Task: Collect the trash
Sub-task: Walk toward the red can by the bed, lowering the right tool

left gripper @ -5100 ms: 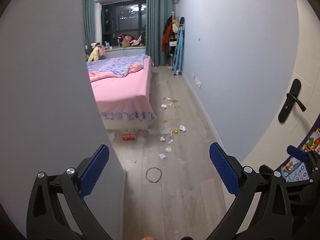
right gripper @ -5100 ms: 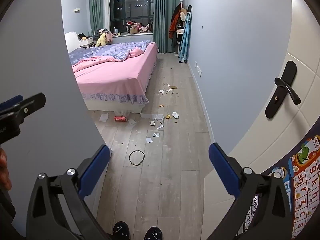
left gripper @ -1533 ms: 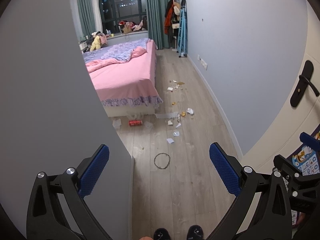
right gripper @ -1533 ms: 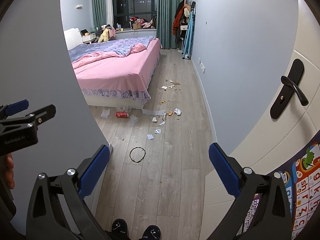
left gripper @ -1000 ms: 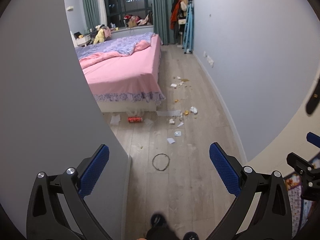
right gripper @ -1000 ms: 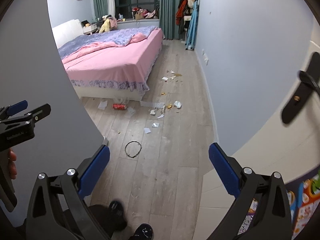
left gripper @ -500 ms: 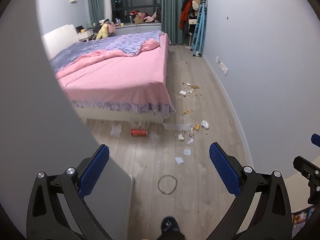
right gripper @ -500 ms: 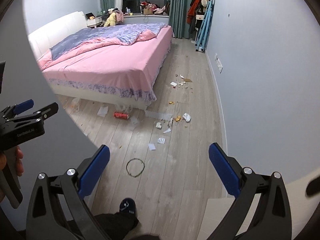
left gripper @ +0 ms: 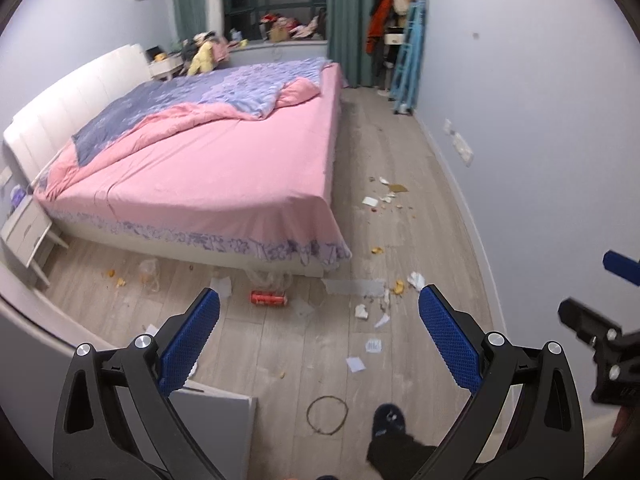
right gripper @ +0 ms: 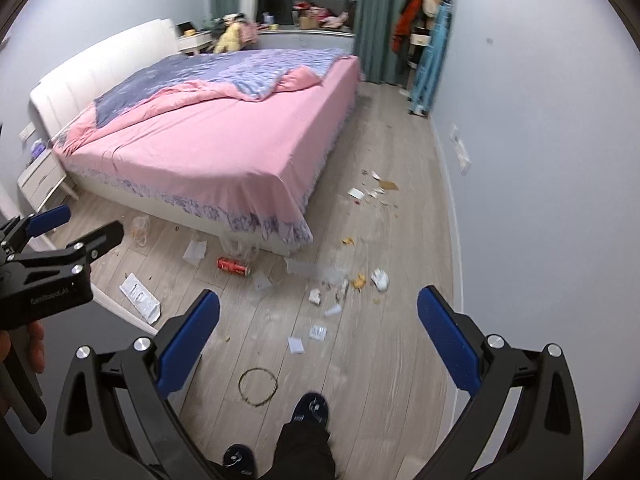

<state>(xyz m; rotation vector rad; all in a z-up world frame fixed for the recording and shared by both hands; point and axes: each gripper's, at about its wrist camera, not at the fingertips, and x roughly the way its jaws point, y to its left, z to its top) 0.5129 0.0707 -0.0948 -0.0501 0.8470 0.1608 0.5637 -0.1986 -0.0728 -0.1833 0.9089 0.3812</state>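
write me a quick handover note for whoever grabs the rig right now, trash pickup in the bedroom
Left gripper: open, empty, held above the floor.
Right gripper: open, empty, likewise.
Trash, all on the wood floor: red can by the bed's foot corner; paper scraps and orange bits between bed and wall; crumpled white wad; more scraps farther along the wall; clear bag and white wrapper off to the left; thin ring nearest, just ahead of the person's foot.
Done: nothing picked up yet, it appears.
Left: all of it; no bin in view.
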